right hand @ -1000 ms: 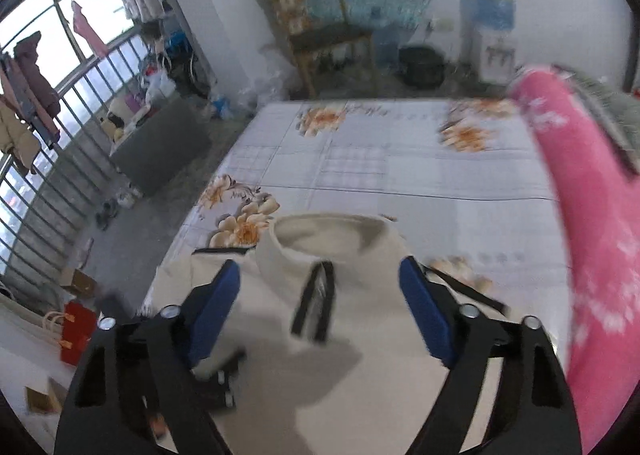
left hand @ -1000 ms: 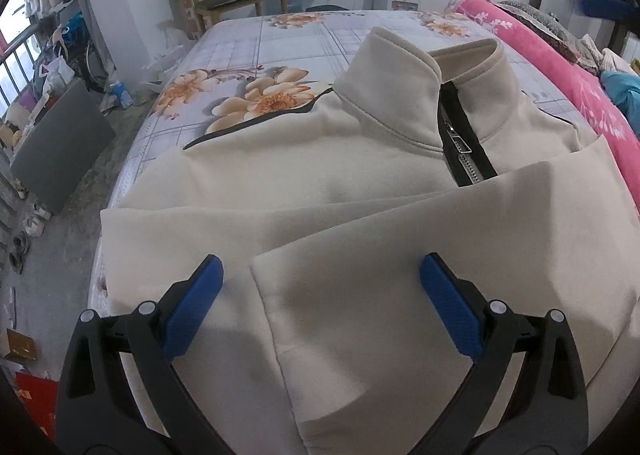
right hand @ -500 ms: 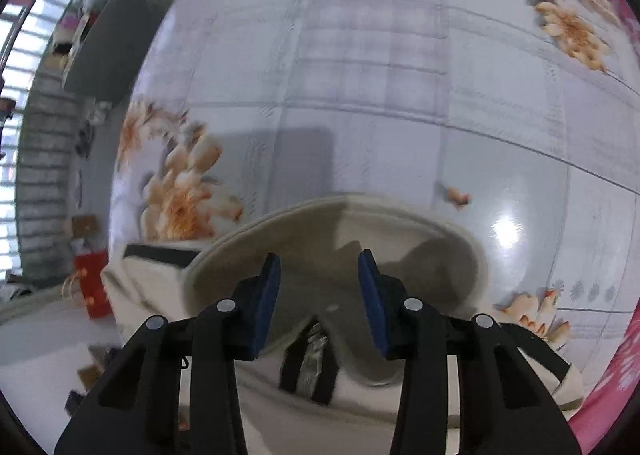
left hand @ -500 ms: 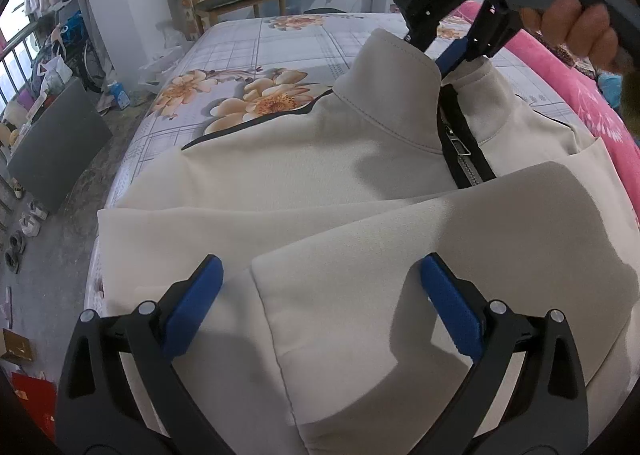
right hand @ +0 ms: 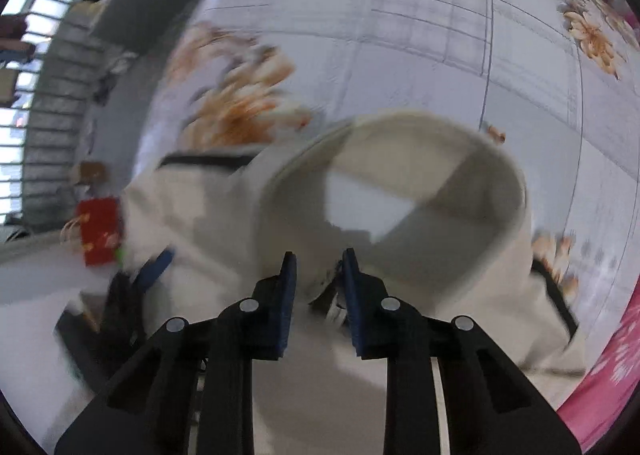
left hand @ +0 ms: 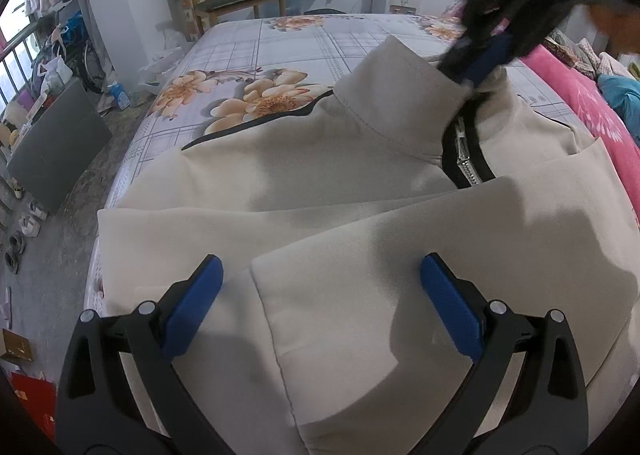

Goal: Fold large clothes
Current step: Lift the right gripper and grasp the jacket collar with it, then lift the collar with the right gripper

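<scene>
Fold is prob. abt halfway: the cream jacket (left hand: pixel 320 195) lies front-up on the bed (left hand: pixel 288 51), both sleeves already crossed over the chest, one sleeve (left hand: pixel 400 275) on top w/ its cuff end toward the jacket's near hem. Left to do, judging by the layout: body not yet doubled over, collar (left hand: pixel 396 95) still standing tall at the jacket's far end, zipper (left hand: pixel 464 159) just below it part open. Right gripper (right hand: pixel 318 291) is at the collar front, right by the zipper top; its pads (right hand: pixel 288 295) are nearly together w/ a bit of collar edge and zipper tape between them, so it looks clamped on the collar, though motion blur makes firm contact hard to confirm. In the left wrist view that same gripper reaches in from above the collar, angled down, hand blurred behind it. Left gripper (left hand: pixel 320 295) hovers low over the crossed sleeves near the jacket's hem end, fingers (left hand: pixel 192 307) wide apart, holding nothing, pointed along the jacket toward the collar. Pink blanket (left hand: pixel 580 95) runs along the jacket's right side; wooden chair (left hand: pixel 240 3) stands well beyond the collar, past the bed's far edge.
</scene>
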